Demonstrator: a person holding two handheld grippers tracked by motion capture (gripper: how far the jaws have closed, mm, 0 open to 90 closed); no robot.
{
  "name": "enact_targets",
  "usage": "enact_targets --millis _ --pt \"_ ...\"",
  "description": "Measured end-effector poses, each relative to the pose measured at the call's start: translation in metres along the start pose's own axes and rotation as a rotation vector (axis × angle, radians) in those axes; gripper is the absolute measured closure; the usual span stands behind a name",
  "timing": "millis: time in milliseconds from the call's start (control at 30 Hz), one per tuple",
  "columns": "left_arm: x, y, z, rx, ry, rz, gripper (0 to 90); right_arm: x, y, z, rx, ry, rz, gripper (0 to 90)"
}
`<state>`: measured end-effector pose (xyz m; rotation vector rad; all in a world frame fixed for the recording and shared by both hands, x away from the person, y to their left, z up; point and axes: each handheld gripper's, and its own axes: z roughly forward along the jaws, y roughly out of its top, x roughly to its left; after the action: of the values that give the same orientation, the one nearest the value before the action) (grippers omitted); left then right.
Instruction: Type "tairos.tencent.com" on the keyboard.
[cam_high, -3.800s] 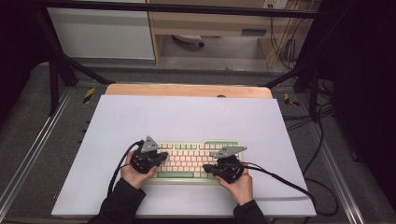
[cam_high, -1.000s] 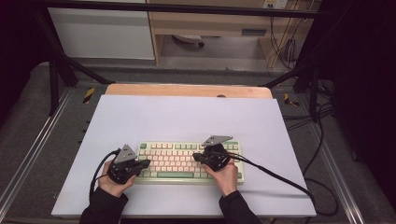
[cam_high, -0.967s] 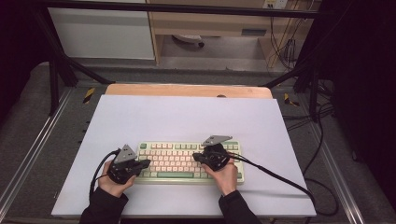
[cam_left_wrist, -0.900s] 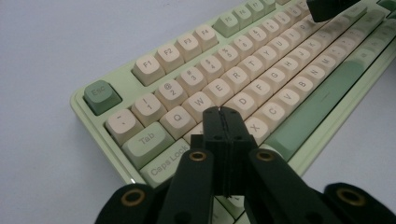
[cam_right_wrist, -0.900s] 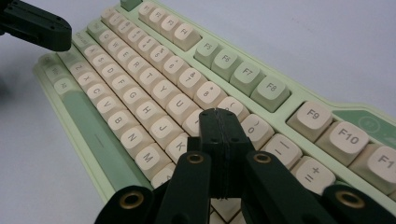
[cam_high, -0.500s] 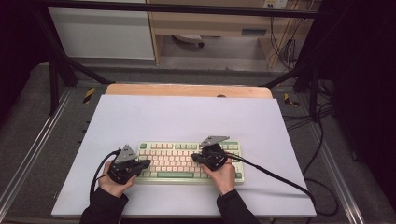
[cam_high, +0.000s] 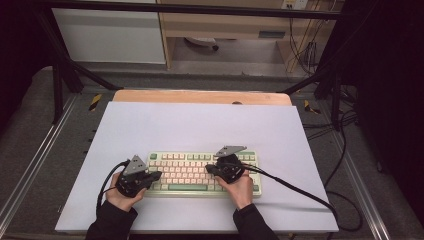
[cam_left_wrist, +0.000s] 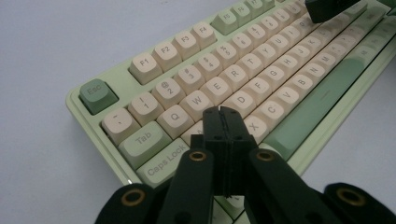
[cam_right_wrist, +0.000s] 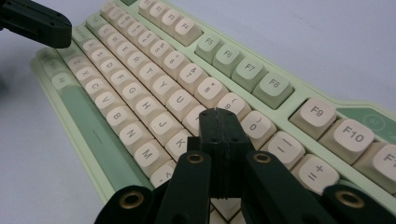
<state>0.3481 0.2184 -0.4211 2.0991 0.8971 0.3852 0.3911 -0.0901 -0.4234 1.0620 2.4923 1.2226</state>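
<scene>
Both grippers, left (cam_high: 153, 176) and right (cam_high: 210, 169), jaws pressed together, poke a rigid, light keyboard (cam_high: 190, 170); best lifted by its end edges

The table (cam_high: 200, 125) carried a pale lavender-white cover, with a strip of bare wood (cam_high: 200, 96) showing along its far edge. Grey carpet (cam_high: 30, 130) covered the floor on both sides. Black frame struts (cam_high: 65, 70) slanted down at the far left and right. Behind stood a white cabinet (cam_high: 107, 30) beside a wooden shelf unit (cam_high: 225, 25). Loose black cables (cam_high: 345, 210) lay on the floor at the right. Both side margins were dark.
</scene>
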Motion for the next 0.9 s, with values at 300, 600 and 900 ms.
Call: enact_targets --millis 300,600,900 --pt "0.000 0.000 0.000 -0.003 0.000 0.000 90.0 0.003 0.001 -0.014 0.001 -0.002 -0.034 90.0" --pt "0.000 0.001 -0.002 -0.007 0.000 -0.002 90.0 0.007 0.000 -0.024 0.015 -0.011 -0.054 90.0" --pt "-0.001 0.002 0.000 -0.006 0.000 -0.001 90.0 0.004 -0.006 -0.033 0.016 0.000 -0.052 90.0"
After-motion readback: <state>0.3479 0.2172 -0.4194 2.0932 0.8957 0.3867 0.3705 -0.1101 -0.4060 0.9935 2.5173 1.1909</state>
